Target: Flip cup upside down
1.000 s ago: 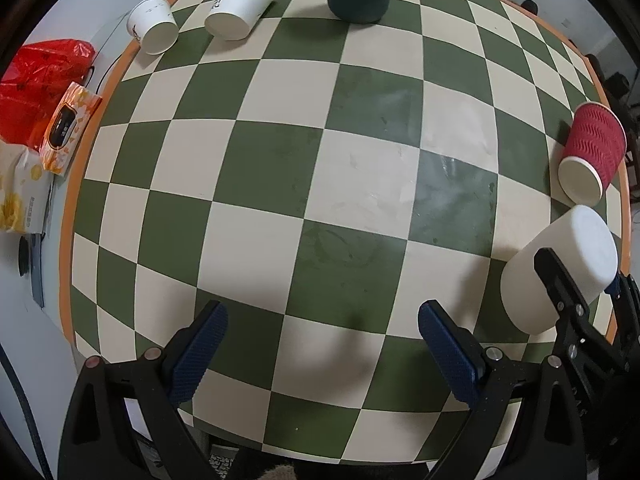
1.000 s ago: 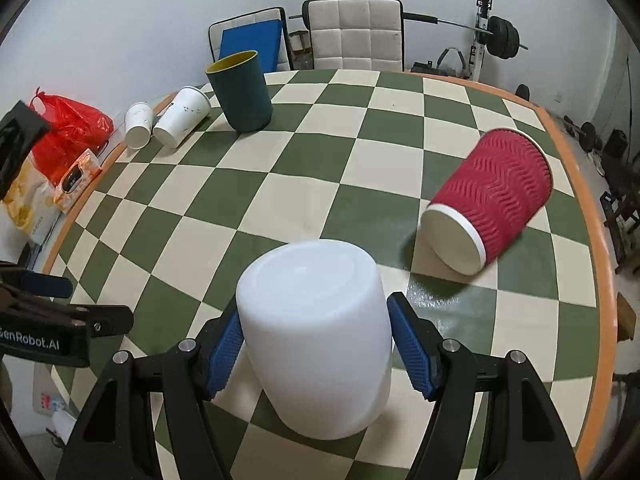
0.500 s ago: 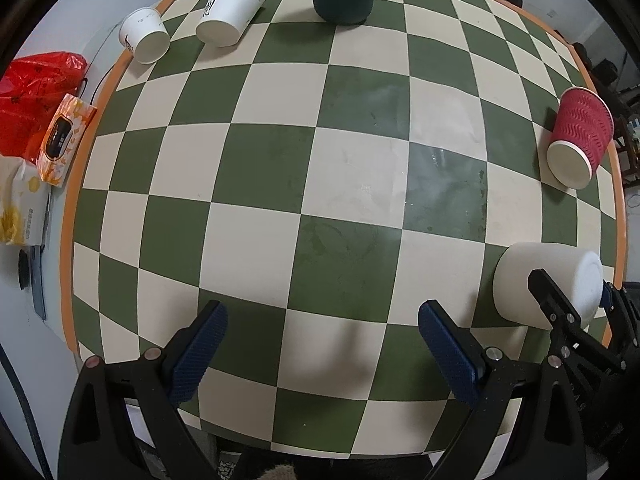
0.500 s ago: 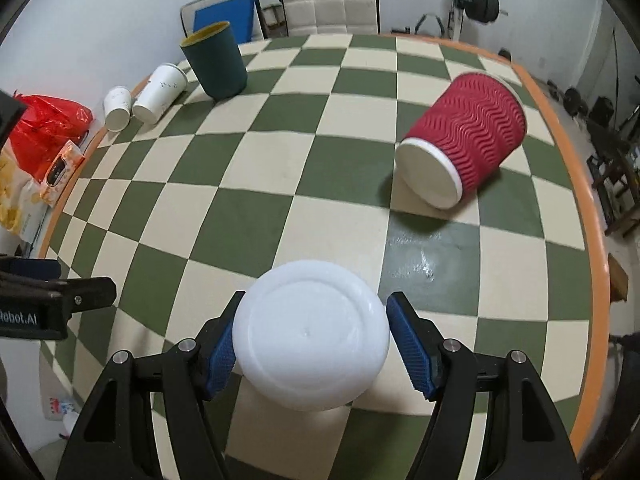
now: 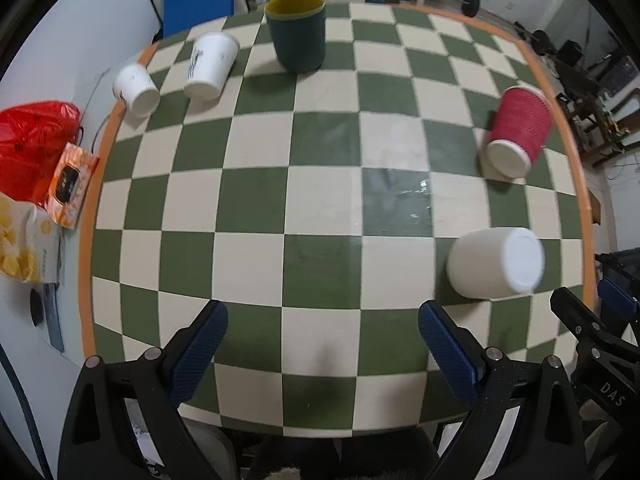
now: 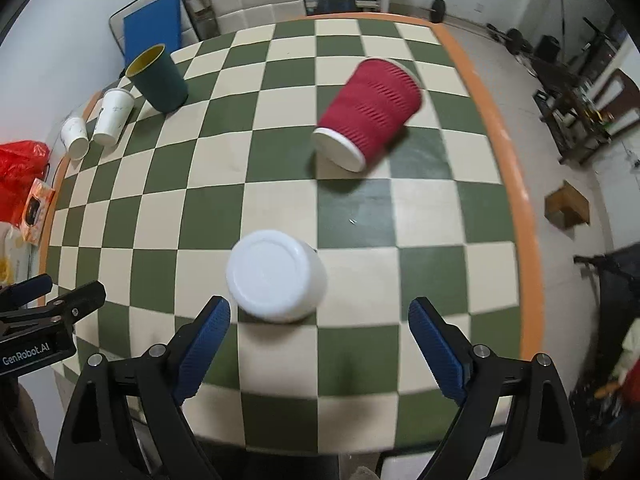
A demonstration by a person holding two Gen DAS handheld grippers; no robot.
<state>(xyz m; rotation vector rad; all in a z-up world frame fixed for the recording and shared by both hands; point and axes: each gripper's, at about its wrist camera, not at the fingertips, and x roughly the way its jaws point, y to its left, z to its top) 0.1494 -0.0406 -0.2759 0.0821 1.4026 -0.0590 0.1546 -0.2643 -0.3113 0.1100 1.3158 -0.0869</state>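
White cup (image 6: 276,282) sits base-up on the checkered table (image 6: 280,168), near the front edge, just ahead of my right gripper (image 6: 319,342). Right jaws are spread wide with nothing between them, clear of the cup. My left gripper (image 5: 323,350) is also wide open and empty, and the red ribbed cup (image 6: 370,114) is inverted farther back.

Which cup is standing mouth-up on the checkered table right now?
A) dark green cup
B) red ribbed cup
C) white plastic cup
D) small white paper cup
A: the dark green cup shows its open yellow-lined mouth on top, while the other three show their closed bases upward.
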